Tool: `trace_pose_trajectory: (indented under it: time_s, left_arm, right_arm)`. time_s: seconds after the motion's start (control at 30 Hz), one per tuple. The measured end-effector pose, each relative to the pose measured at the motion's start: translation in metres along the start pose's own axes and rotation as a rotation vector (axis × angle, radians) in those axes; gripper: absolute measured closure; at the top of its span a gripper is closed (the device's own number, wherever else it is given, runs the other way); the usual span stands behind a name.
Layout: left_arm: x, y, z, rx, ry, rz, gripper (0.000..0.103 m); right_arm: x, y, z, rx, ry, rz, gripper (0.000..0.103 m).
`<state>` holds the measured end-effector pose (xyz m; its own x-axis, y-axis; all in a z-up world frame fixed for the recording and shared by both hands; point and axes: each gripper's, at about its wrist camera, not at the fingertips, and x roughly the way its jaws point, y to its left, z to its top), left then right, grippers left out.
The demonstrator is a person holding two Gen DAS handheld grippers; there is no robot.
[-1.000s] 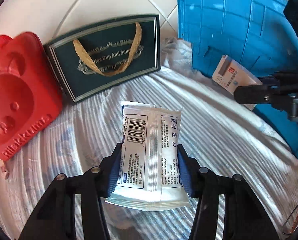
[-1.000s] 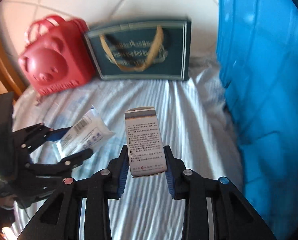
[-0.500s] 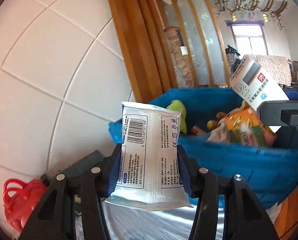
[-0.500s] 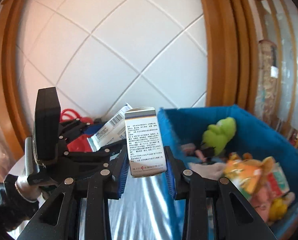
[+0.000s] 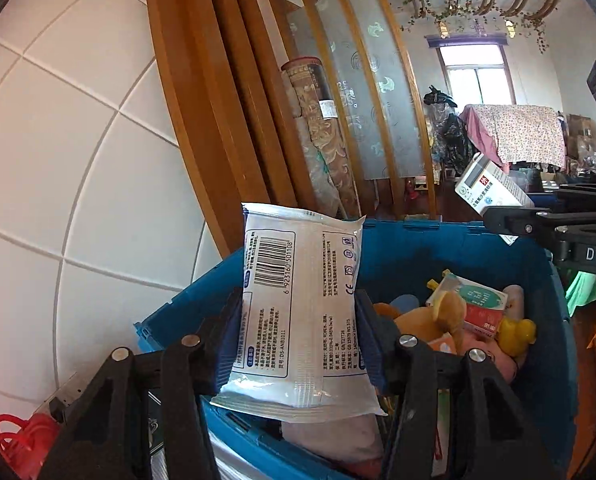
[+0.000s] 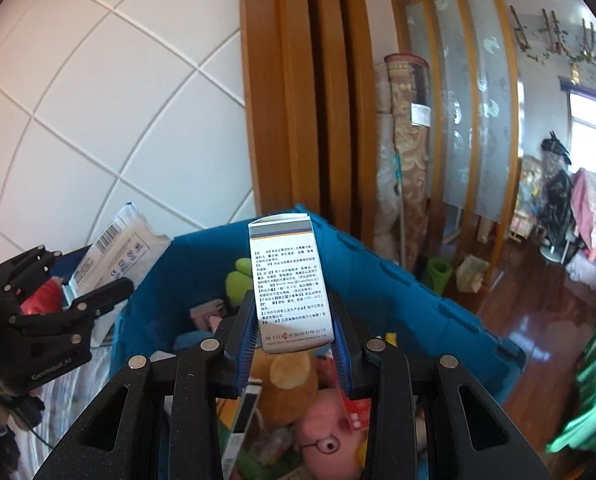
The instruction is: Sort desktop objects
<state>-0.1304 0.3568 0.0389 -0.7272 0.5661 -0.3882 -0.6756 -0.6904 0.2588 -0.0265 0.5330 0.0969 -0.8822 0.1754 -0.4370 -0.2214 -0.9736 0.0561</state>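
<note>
My left gripper (image 5: 298,332) is shut on a white wipes packet (image 5: 298,320) with a barcode, held above the near-left rim of the blue bin (image 5: 398,248). My right gripper (image 6: 293,320) is shut on a white medicine box (image 6: 289,280) with printed text, held over the open blue bin (image 6: 398,284). The medicine box (image 5: 492,190) and right gripper also show at the right of the left wrist view. The packet (image 6: 117,256) and left gripper show at the left of the right wrist view.
The bin holds plush toys, among them an orange one (image 5: 438,316) and a pink pig (image 6: 330,440), plus small boxes (image 5: 474,304). A red bag (image 5: 21,440) lies lower left. A white tiled wall (image 5: 77,160) and a wooden frame (image 6: 310,100) stand behind.
Both grippers rose from the striped cloth with their items and moved right, over the blue bin. In the last half second they advanced further above the bin's opening.
</note>
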Motion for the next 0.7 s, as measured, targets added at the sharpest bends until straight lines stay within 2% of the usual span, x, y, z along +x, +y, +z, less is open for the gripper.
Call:
trace_pose_trajectory:
  time_s: [0.07, 0.1, 0.13, 0.17, 0.23, 0.33, 0.5, 0.57, 0.7]
  left_arm:
    - [0.008, -0.001, 0.009, 0.002, 0.003, 0.044, 0.039]
    - [0.010, -0.001, 0.014, -0.001, -0.006, 0.066, 0.034]
    - [0.010, 0.000, 0.019, -0.010, -0.015, 0.084, 0.023]
    - [0.010, 0.002, 0.022, -0.024, -0.016, 0.097, 0.011]
    - [0.006, 0.006, 0.027, -0.051, -0.025, 0.117, 0.003]
    - [-0.006, 0.006, 0.024, -0.063, -0.042, 0.152, 0.003]
    - [-0.037, 0.013, -0.004, -0.134, -0.061, 0.185, 0.003]
    - [-0.054, 0.014, -0.016, -0.149, -0.066, 0.231, 0.003]
    - [-0.098, 0.019, -0.043, -0.170, -0.089, 0.369, 0.003]
  right_arm:
    - [0.011, -0.013, 0.002, 0.022, 0.033, -0.026, 0.065]
    - [0.015, -0.017, 0.004, 0.036, 0.032, -0.032, 0.049]
    - [0.014, -0.024, 0.003, 0.051, 0.025, -0.044, 0.037]
    - [0.013, -0.028, 0.004, 0.062, 0.013, -0.055, 0.019]
    - [0.007, -0.032, 0.006, 0.081, -0.015, -0.053, 0.016]
    - [-0.003, -0.028, 0.007, 0.077, -0.035, -0.041, 0.016]
    - [-0.018, -0.024, 0.004, 0.093, -0.068, 0.004, 0.015]
    - [-0.028, -0.016, 0.000, 0.088, -0.086, 0.030, 0.014]
    - [-0.063, 0.012, -0.016, 0.069, -0.129, 0.085, 0.009]
